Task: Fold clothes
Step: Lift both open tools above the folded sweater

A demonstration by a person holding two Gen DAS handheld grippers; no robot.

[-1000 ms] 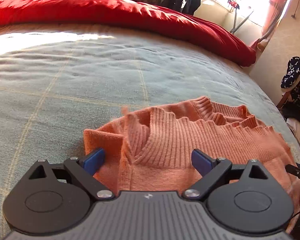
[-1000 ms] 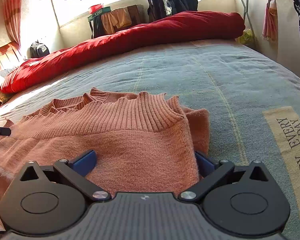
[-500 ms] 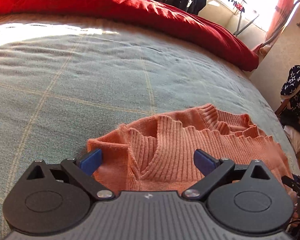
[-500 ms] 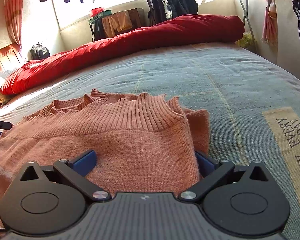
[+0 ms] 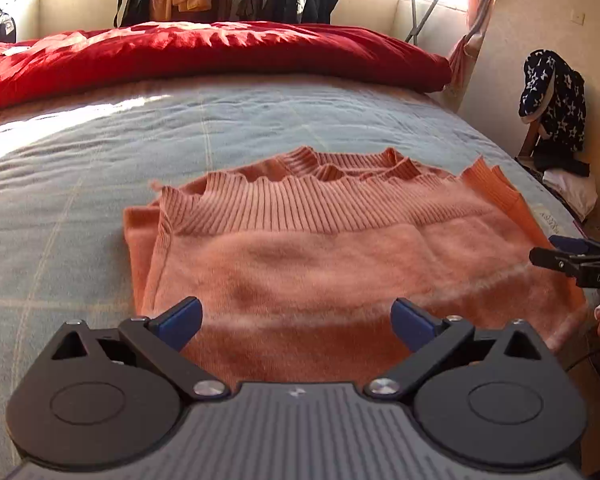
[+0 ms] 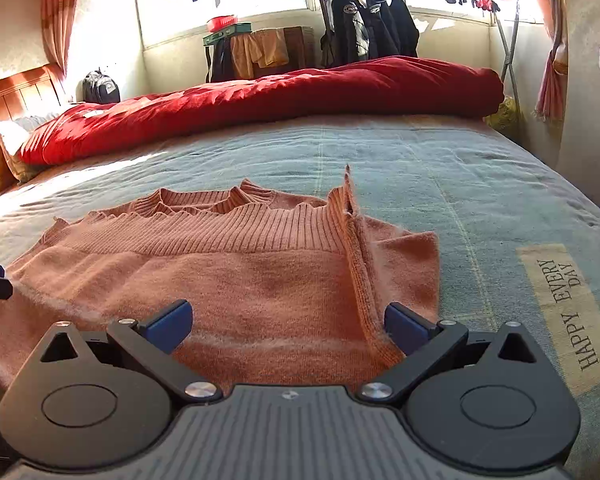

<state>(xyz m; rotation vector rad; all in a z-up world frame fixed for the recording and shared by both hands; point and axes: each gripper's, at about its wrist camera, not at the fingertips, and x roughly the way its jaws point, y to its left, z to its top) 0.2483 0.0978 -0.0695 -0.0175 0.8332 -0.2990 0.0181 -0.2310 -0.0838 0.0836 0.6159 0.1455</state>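
Note:
An orange knitted sweater (image 5: 340,256) lies folded on the blue-grey bedspread (image 5: 100,152), its ribbed hem and collar toward the far side. It also shows in the right wrist view (image 6: 240,276). My left gripper (image 5: 296,322) is open and empty, above the sweater's near edge. My right gripper (image 6: 288,326) is open and empty over the sweater's near right part, beside a raised ribbed edge (image 6: 356,256). The right gripper's tip shows at the right in the left wrist view (image 5: 572,260).
A red duvet (image 5: 204,56) lies rolled along the far side of the bed. A clothes rack with dark jackets (image 6: 368,24) stands by the window. A chair with star-patterned cloth (image 5: 552,100) stands at the right. A printed label (image 6: 568,308) marks the bedspread.
Both grippers have pulled back and risen from the sweater; far more of it shows now. The sweater lies flatter, and its right ribbed edge now stands up.

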